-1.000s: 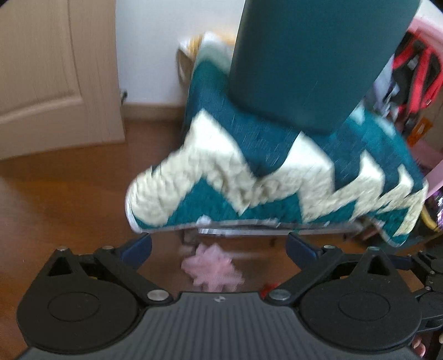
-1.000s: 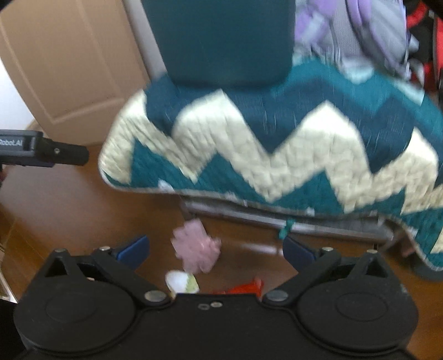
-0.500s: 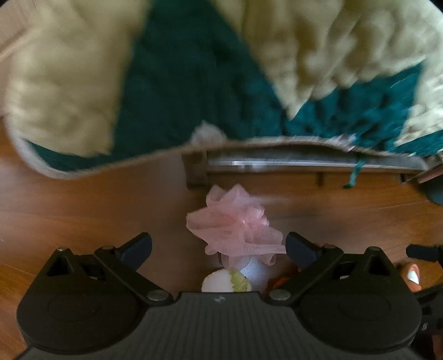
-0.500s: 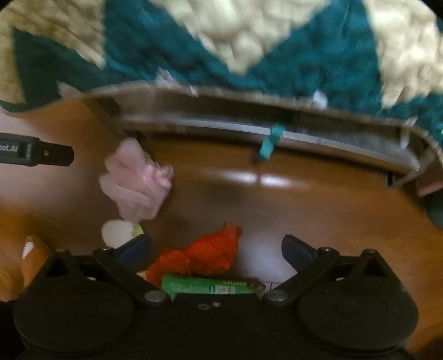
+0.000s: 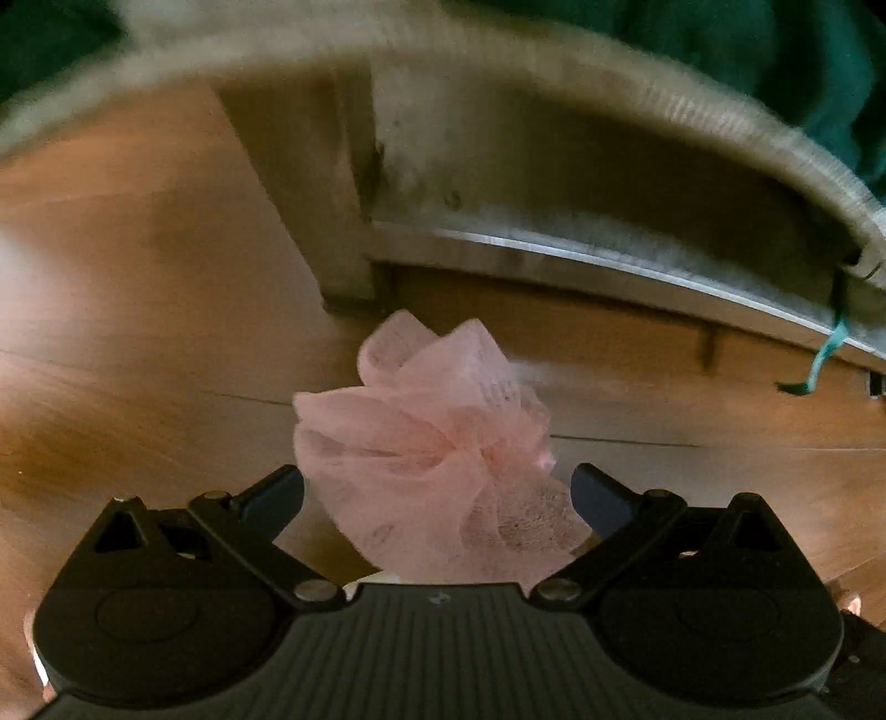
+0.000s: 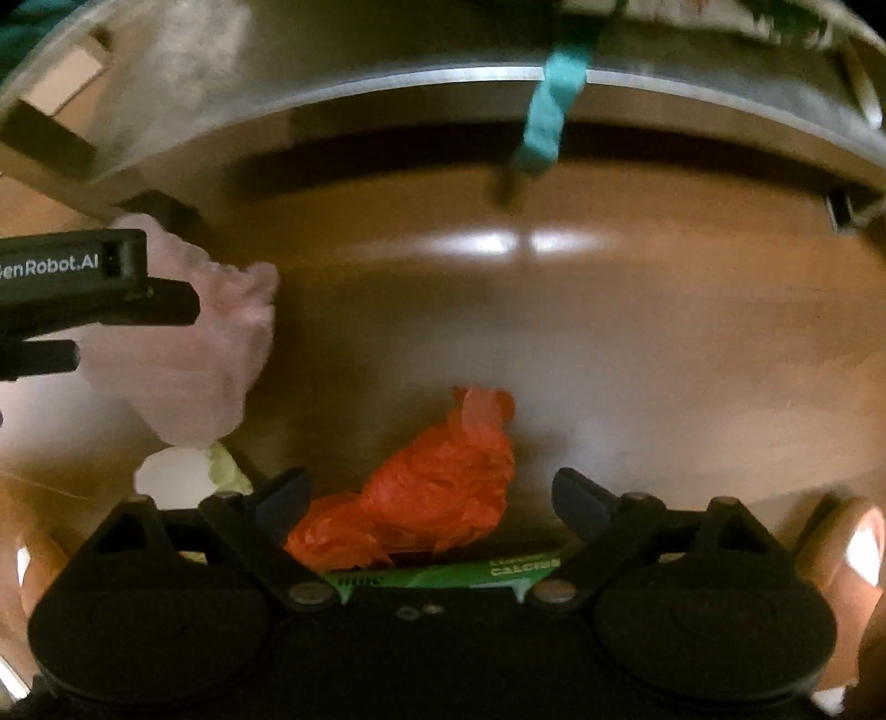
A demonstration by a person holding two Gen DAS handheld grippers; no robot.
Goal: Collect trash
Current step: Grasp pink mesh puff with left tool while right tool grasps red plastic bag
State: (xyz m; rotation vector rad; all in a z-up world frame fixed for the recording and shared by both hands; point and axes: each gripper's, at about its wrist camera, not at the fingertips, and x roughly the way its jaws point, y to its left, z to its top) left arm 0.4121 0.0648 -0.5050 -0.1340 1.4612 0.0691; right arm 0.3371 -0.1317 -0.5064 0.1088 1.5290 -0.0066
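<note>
On the wooden floor lies a pink mesh puff (image 5: 432, 443), and my left gripper (image 5: 437, 482) hangs just over it, open, with the puff between the fingers and not pinched. My right gripper (image 6: 427, 482) points down at a crumpled orange wrapper (image 6: 443, 487). Its jaws are closing with the wrapper between them, and the pads stay clear of it. A green packet (image 6: 443, 576) lies under the wrapper, partly hidden by the gripper body. The right wrist view also shows the puff (image 6: 216, 354) at the left, one left finger (image 6: 166, 302) over it, and a white and yellow scrap (image 6: 177, 476) beside it.
A low metal frame rail (image 5: 581, 260) with a leg (image 5: 343, 221) stands just behind the trash, under an overhanging teal and cream quilt (image 5: 803, 50). A teal tie (image 6: 548, 116) dangles from the rail. Bare wooden floor (image 6: 664, 360) stretches to the right.
Both grippers have dropped from above the quilt to just over the floor. The puff and the orange wrapper now sit between the fingers. The right jaws have narrowed a little.
</note>
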